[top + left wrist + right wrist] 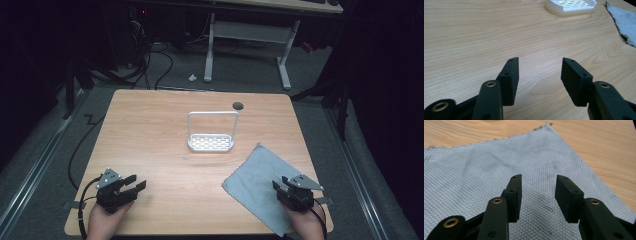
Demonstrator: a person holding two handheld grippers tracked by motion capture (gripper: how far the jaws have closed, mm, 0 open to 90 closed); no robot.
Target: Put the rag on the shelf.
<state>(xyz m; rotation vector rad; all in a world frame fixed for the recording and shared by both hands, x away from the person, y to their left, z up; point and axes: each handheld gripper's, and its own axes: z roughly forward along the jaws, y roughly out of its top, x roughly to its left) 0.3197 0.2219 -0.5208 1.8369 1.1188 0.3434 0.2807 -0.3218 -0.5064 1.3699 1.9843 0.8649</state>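
One wooden bench [165, 145] w/ two loose items on it: one white rack [211, 142] and one grey cloth [260, 182]. Rack sits approx. mid-bench, slightly toward the far side; it has a slotted white tray base and one tall wire hoop standing upright off it. Cloth lies flat at the near right, one corner pointing toward the rack but apart from it, its near corner reaching the bench's front edge. Woven grid texture, some dark smudges visible in right gripper view. One small dark round hole [238, 105] in the bench top near the far edge, behind the rack. Two grippers, one per hand. Left gripper [136, 183] at near left over bare wood, jaws spread apart, nothing between them; in left gripper view the rack [570, 6] and cloth edge [624, 22] show farther off. Right gripper [278, 186] at near right, over the cloth [499, 170], jaws also parted w/ nothing held. Whether either touches the surface: can't tell. Beyond the bench, one white-legged desk [250, 35] on grey floor, plus several black cables [150, 60].
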